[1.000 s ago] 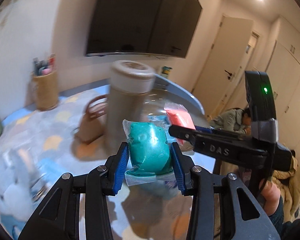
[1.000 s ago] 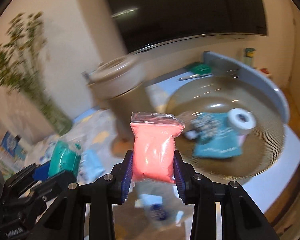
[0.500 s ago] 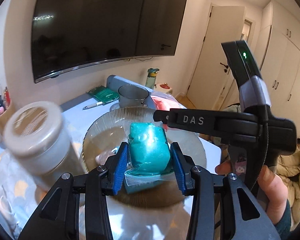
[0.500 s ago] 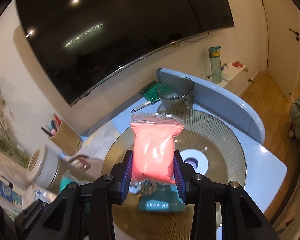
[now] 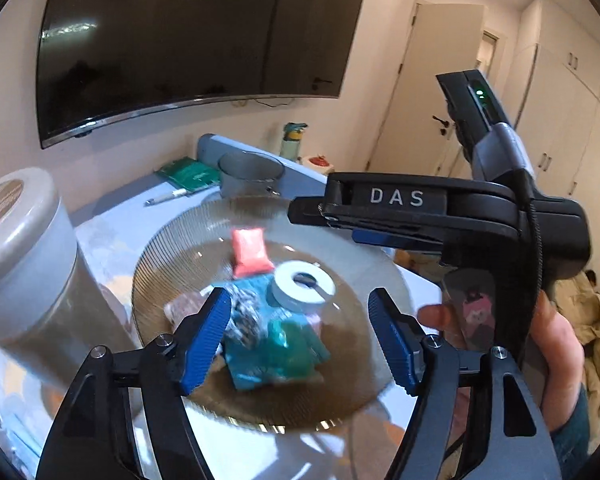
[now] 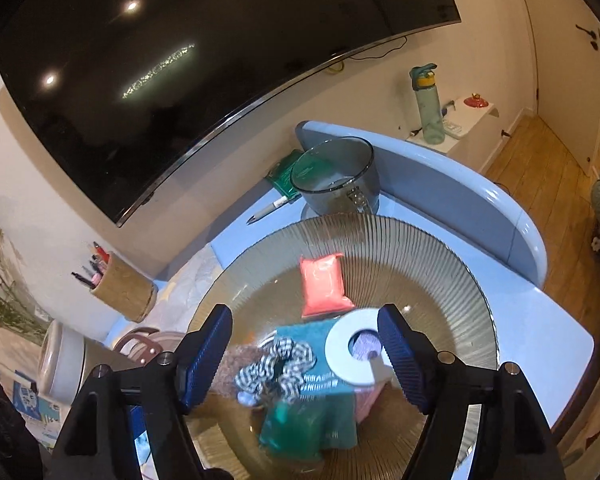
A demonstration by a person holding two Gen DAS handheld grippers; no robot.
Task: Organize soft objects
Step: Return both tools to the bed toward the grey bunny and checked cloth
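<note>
A pink bag (image 5: 250, 251) (image 6: 323, 285) lies on the far part of a large ribbed glass plate (image 5: 172, 248) (image 6: 452, 272). A green bag (image 5: 288, 344) (image 6: 300, 424) lies on the near part, blurred, on a teal cloth (image 5: 256, 372) (image 6: 320, 334). A checked scrunchie (image 5: 242, 320) (image 6: 278, 362) and a white tape roll (image 5: 300, 288) (image 6: 354, 354) lie beside them. My left gripper (image 5: 300, 344) is open and empty above the plate. My right gripper (image 6: 304, 354) is open and empty above the plate; its body shows in the left wrist view (image 5: 440, 216).
A lidded beige jar (image 5: 24, 264) (image 6: 66, 364) stands left of the plate. A glass pot (image 5: 250, 174) (image 6: 336, 176), a pen (image 6: 270, 210) and a green packet (image 5: 188, 174) lie behind it. A pencil holder (image 6: 124, 292) stands at the wall. A water bottle (image 6: 428, 104) is at the back.
Both grippers have opened and let go: the pink bag and the green bag have dropped onto the glass plate. Both grippers stay above the plate.
</note>
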